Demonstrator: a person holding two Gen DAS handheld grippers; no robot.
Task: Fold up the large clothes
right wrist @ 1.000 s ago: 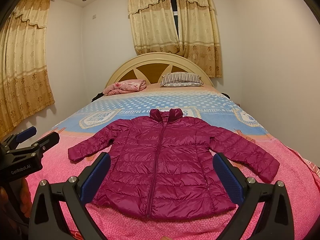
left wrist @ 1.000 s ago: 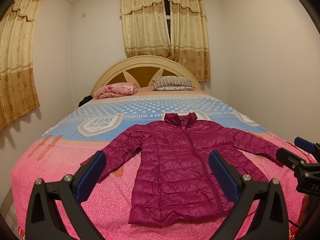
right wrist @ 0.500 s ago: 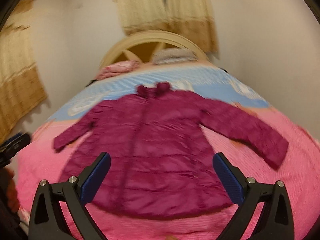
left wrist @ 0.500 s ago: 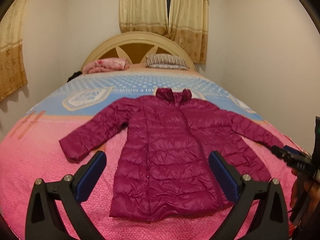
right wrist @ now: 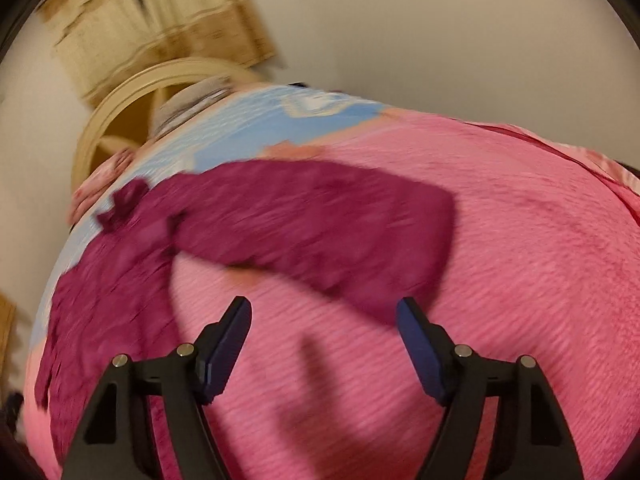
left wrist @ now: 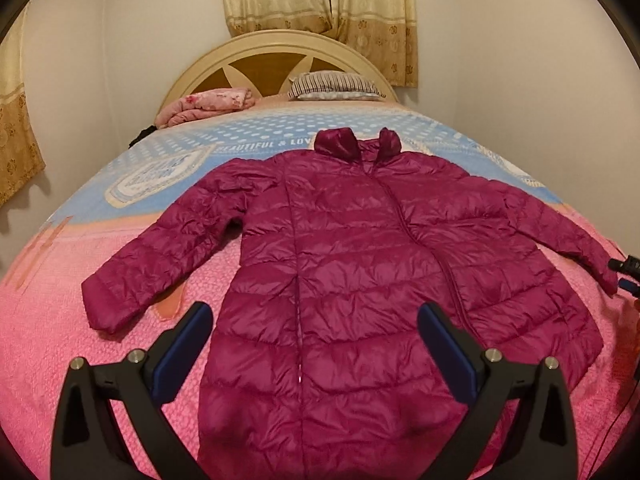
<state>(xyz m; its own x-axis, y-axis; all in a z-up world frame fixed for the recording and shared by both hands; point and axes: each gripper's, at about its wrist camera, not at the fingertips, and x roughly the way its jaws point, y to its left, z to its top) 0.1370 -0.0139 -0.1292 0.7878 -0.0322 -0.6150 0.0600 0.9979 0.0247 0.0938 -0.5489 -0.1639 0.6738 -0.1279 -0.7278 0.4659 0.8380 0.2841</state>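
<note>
Jacket (left wrist: 360, 280) in magenta quilting lies flat and zipped on the pink end of the bed (left wrist: 60, 340), collar toward the headboard (left wrist: 272, 56), both sleeves spread out to its sides. My left hand-held gripper (left wrist: 314, 344) hovers over the jacket's hem with its jaws spread wide and nothing between them. My right hand-held gripper (right wrist: 324, 332) sits just short of the jacket's sleeve cuff (right wrist: 420, 240), its jaws closing but apart, only bedcover between them; that view is blurred.
</note>
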